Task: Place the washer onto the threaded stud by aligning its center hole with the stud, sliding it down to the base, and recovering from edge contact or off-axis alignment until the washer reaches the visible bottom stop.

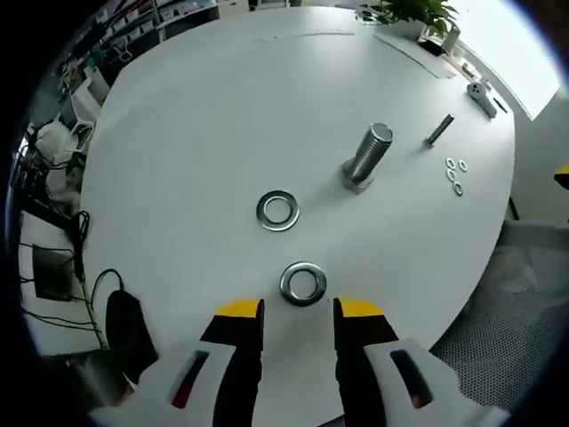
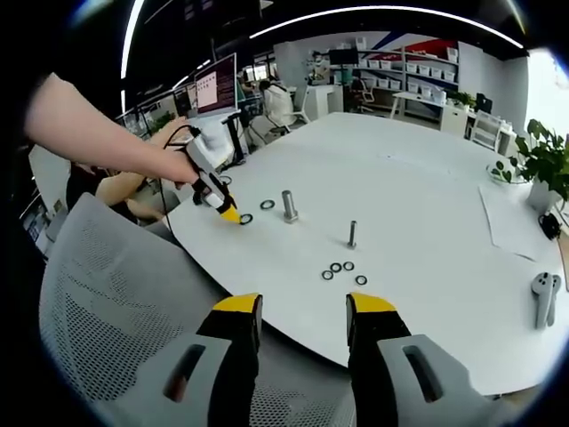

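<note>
In the left gripper view a large threaded stud [image 1: 368, 156] stands upright on the white table [image 1: 196, 124]. Two large steel washers lie flat: one [image 1: 303, 283] just ahead of my left gripper [image 1: 298, 309], which is open with yellow-tipped jaws on either side of it, and another [image 1: 277, 210] farther out. In the right gripper view my right gripper [image 2: 302, 305] is open and empty, held over a mesh chair back away from the table. There the left gripper [image 2: 218, 201], held by a person's hand, hovers by a washer [image 2: 246, 219], near the large stud [image 2: 289, 205].
A thinner stud [image 1: 439, 130] and several small washers [image 1: 454, 173] lie at the right. The same small stud [image 2: 352, 234] and small washers [image 2: 342, 269] show in the right gripper view. A grey mesh chair [image 2: 116, 320], a controller [image 2: 544, 294], a plant [image 2: 540, 160] and paper sit around.
</note>
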Action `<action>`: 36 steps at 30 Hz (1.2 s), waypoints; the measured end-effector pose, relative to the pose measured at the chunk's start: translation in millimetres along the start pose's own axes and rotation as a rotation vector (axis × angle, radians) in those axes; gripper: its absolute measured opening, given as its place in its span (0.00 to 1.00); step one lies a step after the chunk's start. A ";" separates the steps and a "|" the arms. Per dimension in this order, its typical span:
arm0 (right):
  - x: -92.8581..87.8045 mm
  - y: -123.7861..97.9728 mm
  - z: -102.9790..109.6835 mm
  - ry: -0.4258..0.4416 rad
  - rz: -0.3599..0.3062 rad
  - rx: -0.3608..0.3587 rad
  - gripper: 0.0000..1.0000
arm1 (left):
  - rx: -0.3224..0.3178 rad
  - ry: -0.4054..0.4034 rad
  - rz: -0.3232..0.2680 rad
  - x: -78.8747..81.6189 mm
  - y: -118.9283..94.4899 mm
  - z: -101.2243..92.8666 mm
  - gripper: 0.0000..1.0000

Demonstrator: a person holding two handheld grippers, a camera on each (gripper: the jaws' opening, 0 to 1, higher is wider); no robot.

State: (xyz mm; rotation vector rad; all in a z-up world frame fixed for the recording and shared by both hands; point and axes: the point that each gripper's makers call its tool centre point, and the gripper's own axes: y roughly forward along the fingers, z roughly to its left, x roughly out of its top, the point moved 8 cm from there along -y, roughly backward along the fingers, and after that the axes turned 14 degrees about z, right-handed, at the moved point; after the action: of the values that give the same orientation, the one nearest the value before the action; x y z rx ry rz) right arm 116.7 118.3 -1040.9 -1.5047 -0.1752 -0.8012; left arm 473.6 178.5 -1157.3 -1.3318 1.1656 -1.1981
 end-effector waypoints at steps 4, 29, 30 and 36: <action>0.3 0.2 -0.2 0.003 0.000 0.001 0.40 | 0.009 -0.002 0.022 -1.6 5.2 1.4 0.30; -0.8 1.9 -0.4 -0.006 0.009 0.003 0.39 | 0.052 0.102 0.029 16.8 10.1 -1.9 0.35; -0.7 2.0 -0.3 -0.005 0.008 0.004 0.39 | 0.053 0.110 0.033 17.0 10.0 -2.0 0.33; -0.5 1.8 0.0 -0.006 0.007 0.005 0.39 | 0.052 0.117 0.093 24.2 10.5 0.1 0.32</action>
State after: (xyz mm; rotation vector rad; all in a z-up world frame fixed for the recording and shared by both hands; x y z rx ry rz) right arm 117.4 118.2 -1042.7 -1.5029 -0.1759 -0.7896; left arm 474.7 153.6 -1165.9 -1.1688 1.2568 -1.2432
